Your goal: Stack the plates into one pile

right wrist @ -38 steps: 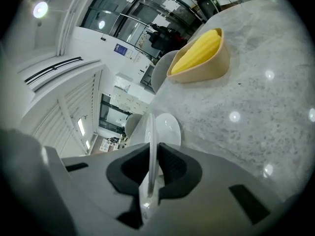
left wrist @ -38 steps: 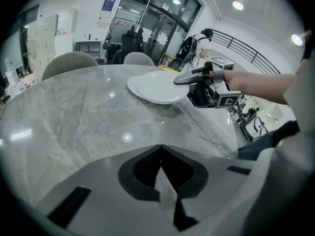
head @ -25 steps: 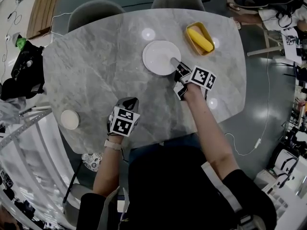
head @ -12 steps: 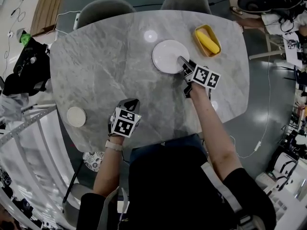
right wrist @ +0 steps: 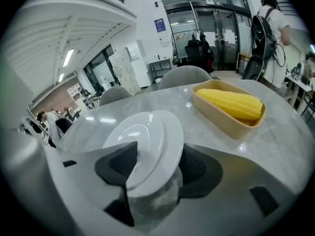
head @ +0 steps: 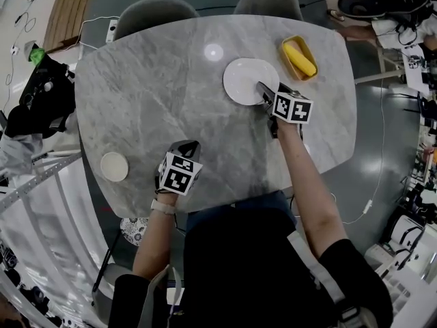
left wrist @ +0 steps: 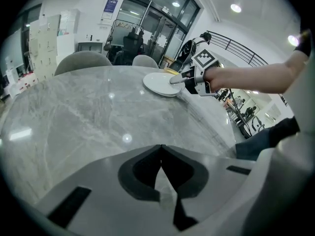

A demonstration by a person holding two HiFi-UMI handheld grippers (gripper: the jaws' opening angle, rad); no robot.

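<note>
Straddling the near rim of the plate [right wrist: 147, 136], the right gripper [right wrist: 156, 168] has just been spreading its jaws. The plate lies on the table [head: 150, 94] beside a yellow tray [head: 299, 58], well apart from a small plate [head: 114, 166] at the left edge. The left gripper [left wrist: 161, 162] has its jaws pressed together, empty.

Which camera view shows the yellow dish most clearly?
The right gripper view: the yellow dish is close, its ridged yellow contents plain. The head view shows it small, from above; the left gripper view barely.
</note>
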